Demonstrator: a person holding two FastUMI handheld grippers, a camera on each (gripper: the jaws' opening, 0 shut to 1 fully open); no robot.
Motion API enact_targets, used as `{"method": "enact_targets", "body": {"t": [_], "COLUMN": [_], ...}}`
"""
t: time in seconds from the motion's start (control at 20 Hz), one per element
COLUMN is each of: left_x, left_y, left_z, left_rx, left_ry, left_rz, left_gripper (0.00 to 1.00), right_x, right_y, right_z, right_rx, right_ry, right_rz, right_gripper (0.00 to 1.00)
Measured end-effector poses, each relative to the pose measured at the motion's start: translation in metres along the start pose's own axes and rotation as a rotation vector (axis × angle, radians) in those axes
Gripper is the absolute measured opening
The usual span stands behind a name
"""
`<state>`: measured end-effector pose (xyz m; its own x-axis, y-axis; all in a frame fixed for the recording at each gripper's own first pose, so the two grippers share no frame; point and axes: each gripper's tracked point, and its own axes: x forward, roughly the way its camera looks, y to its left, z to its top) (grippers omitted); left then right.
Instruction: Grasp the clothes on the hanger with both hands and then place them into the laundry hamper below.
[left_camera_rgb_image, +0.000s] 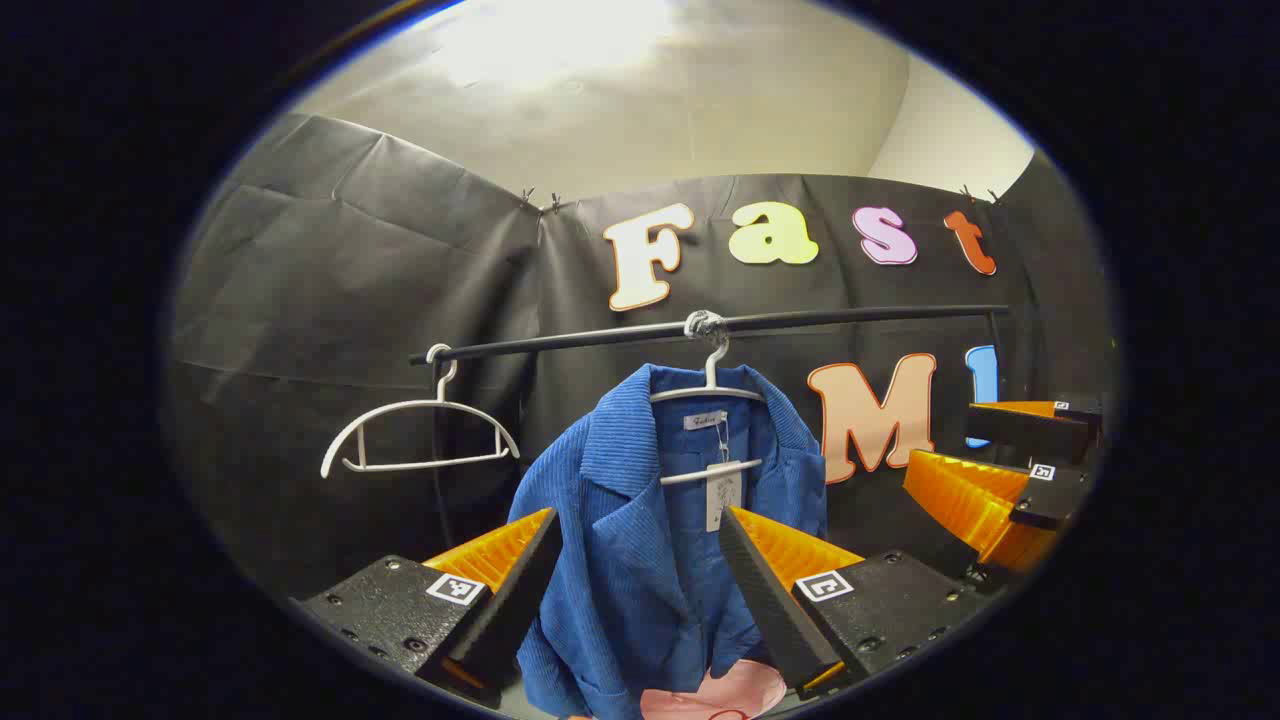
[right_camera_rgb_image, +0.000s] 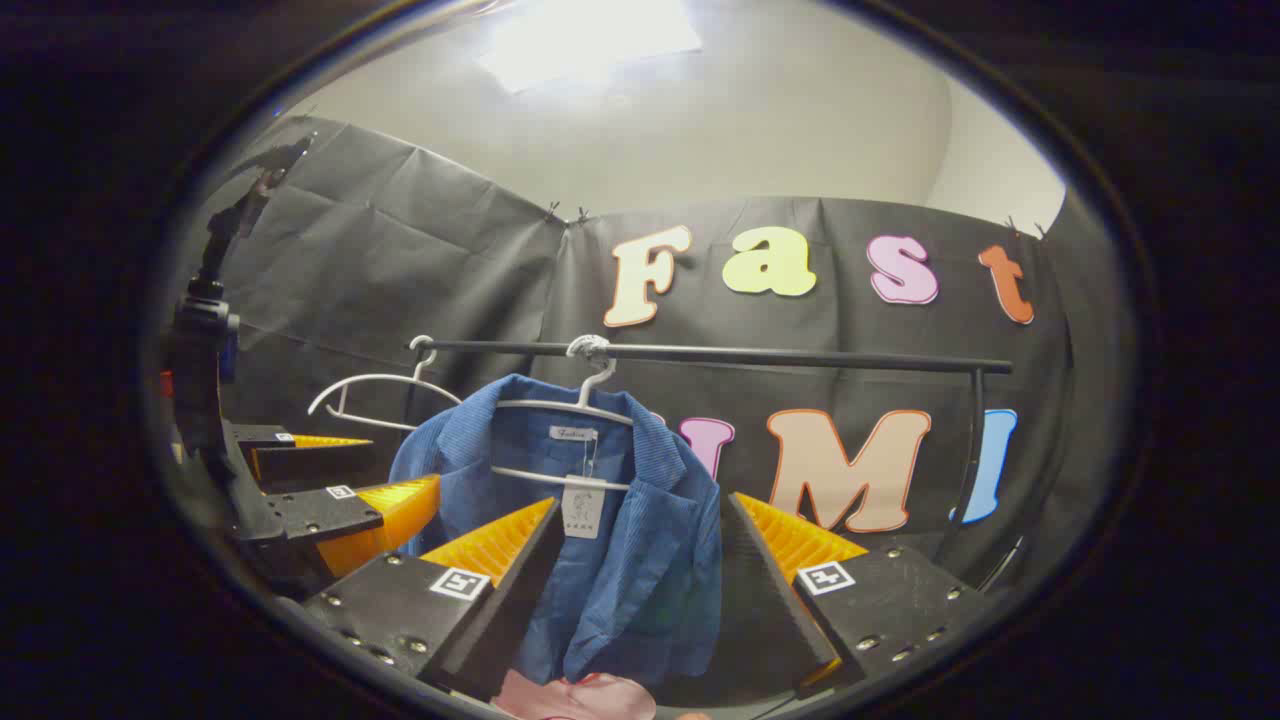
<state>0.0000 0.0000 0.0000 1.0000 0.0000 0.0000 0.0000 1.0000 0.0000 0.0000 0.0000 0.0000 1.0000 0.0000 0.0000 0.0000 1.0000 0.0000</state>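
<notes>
A: Where is the jacket against the jaws?

B: Blue corduroy jacket (left_camera_rgb_image: 640, 530) on a white hanger (left_camera_rgb_image: 708, 392), hooked on the black rail (left_camera_rgb_image: 800, 320). Framed between the wide-apart jaws of the left gripper (left_camera_rgb_image: 640, 560), farther off, not touched. Same from the right gripper view: jacket (right_camera_rgb_image: 600, 540) seen between the spread jaws of the right gripper (right_camera_rgb_image: 640, 560), no contact, nothing held.

A: Edges and room?

B: Paper tag (left_camera_rgb_image: 722, 497) dangling at the collar. Empty white hanger (left_camera_rgb_image: 415, 440) well apart along the rail, towards its free end. Rail's upright post (right_camera_rgb_image: 968, 450) on the far side, clear of the jacket. Pink cloth (left_camera_rgb_image: 715, 692) below the hem; hamper itself not made out. Right gripper (left_camera_rgb_image: 1000, 480) also seen beside the jacket in the left gripper view, jaws apart. Black cloth wall (left_camera_rgb_image: 350, 280) behind it all.
</notes>
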Motion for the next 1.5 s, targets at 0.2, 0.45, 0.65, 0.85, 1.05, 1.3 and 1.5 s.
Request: {"method": "enact_targets", "body": {"t": [0.2, 0.45, 0.65, 0.85, 1.05, 1.3, 1.5], "left_x": [0.002, 0.010, 0.020, 0.037, 0.056, 0.072, 0.087], "left_y": [-0.006, -0.005, -0.009, -0.011, -0.013, -0.004, 0.011], "left_z": [-0.011, -0.035, -0.068, -0.108, -0.143, -0.169, -0.176], "left_rx": [-0.013, 0.000, 0.000, 0.015, 0.011, 0.018, 0.020], "left_ry": [0.039, 0.102, 0.181, 0.268, 0.332, 0.373, 0.366], "left_rz": [-0.001, 0.032, 0.048, 0.081, 0.124, 0.216, 0.322], "left_gripper": [0.97, 0.96, 0.98, 0.98, 0.98, 0.96, 0.96], "right_x": [0.004, 0.007, 0.011, 0.013, 0.012, 0.013, 0.016], "right_y": [-0.007, -0.010, -0.011, -0.016, -0.028, -0.037, -0.031], "right_z": [-0.001, -0.010, -0.016, -0.019, -0.024, -0.033, -0.043], "right_rx": [-0.014, -0.029, -0.050, -0.045, -0.068, -0.088, -0.075], "right_ry": [-0.002, 0.019, 0.030, 0.039, 0.057, 0.089, 0.111], "right_rz": [-0.003, 0.006, 0.016, 0.014, -0.002, -0.003, 0.027], "right_gripper": [0.94, 0.94, 0.94, 0.94, 0.96, 0.94, 0.96]}}
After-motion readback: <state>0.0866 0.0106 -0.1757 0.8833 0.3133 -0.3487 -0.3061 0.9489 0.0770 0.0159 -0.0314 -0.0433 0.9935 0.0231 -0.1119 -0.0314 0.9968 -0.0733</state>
